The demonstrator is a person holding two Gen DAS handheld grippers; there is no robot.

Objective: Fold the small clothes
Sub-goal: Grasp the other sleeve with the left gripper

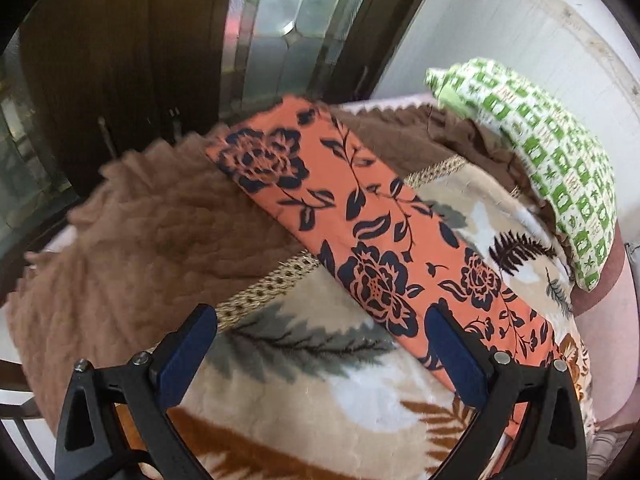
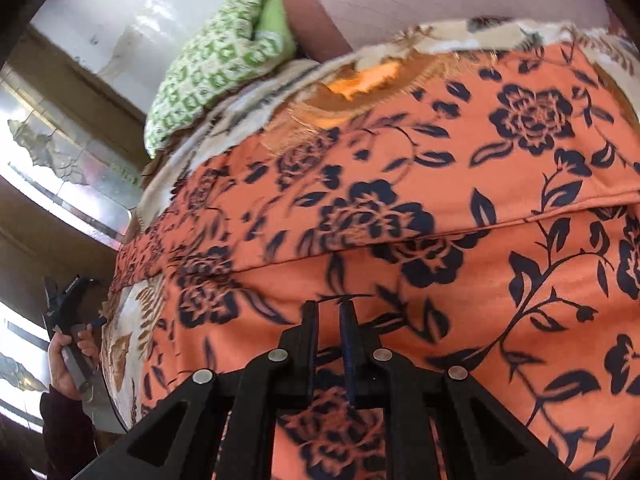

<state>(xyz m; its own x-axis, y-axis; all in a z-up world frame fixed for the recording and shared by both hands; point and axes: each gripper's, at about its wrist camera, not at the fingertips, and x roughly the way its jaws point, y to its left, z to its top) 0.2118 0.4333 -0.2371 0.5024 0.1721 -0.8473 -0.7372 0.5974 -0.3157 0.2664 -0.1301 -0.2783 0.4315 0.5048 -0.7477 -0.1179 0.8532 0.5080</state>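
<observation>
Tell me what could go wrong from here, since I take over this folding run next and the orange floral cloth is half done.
1. The right gripper is shut over the orange floral cloth, but no pinch shows; it could lift away empty.
2. The left gripper is open mostly over the leaf-print blanket, so closing there could grab blanket too.
3. The fold edge could spring open.

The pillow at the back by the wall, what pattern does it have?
The pillow has a green-and-white checked print of small squares, clearest in the left wrist view.
</observation>
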